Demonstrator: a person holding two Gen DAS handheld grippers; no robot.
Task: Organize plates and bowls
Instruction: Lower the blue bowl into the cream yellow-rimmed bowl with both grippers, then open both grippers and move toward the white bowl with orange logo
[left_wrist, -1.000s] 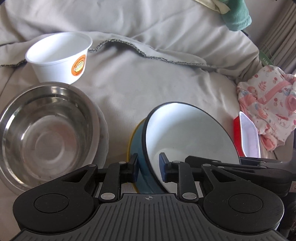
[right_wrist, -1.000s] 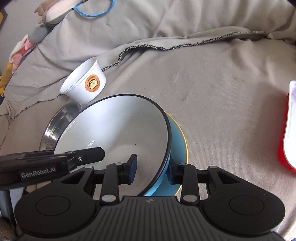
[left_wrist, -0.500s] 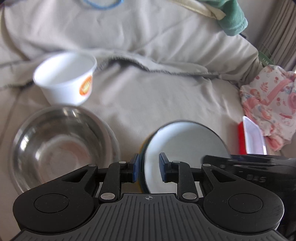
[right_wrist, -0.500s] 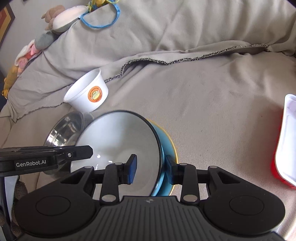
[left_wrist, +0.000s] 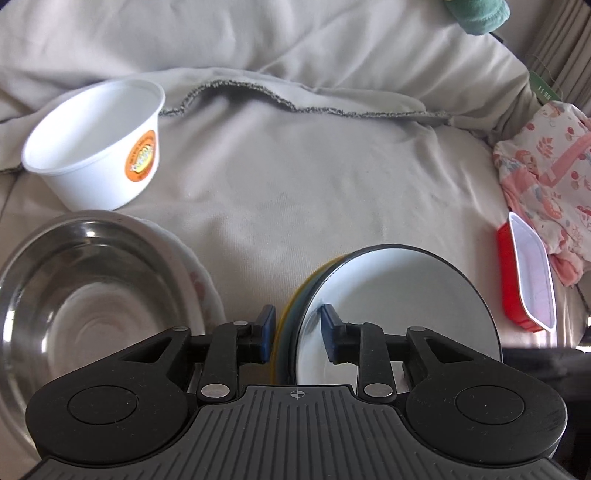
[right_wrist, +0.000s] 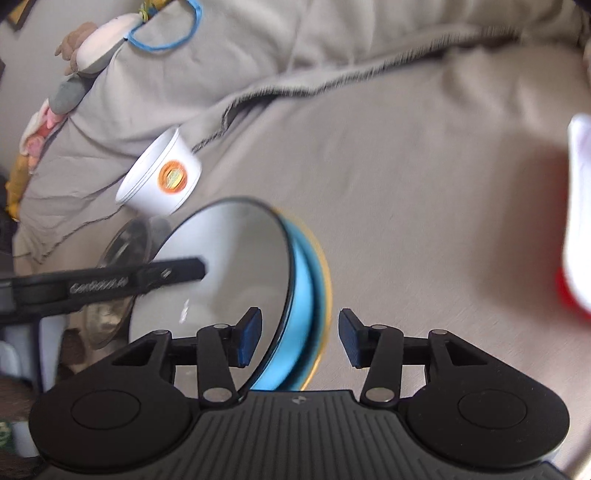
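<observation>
Both grippers at the stacked bowl on the grey blanket.

The left gripper (left_wrist: 297, 338) has its blue pads narrow around the rim of the white bowl (left_wrist: 399, 295) and the blue and yellow edges under it, at the lower centre of the left view; I cannot tell if the pads press the rim. The right gripper (right_wrist: 299, 338) is spread wide, the bowl's blue side (right_wrist: 301, 291) between its pads without touching them. The right view is blurred, so the red tray (right_wrist: 572, 288) at its right edge is hard to make out. The steel bowl (left_wrist: 85, 295) at lower left is cut off by the frame and sits on a pale plate (left_wrist: 201, 273) that is mostly hidden. The white cup (left_wrist: 99, 147) stands at the upper left.
</observation>
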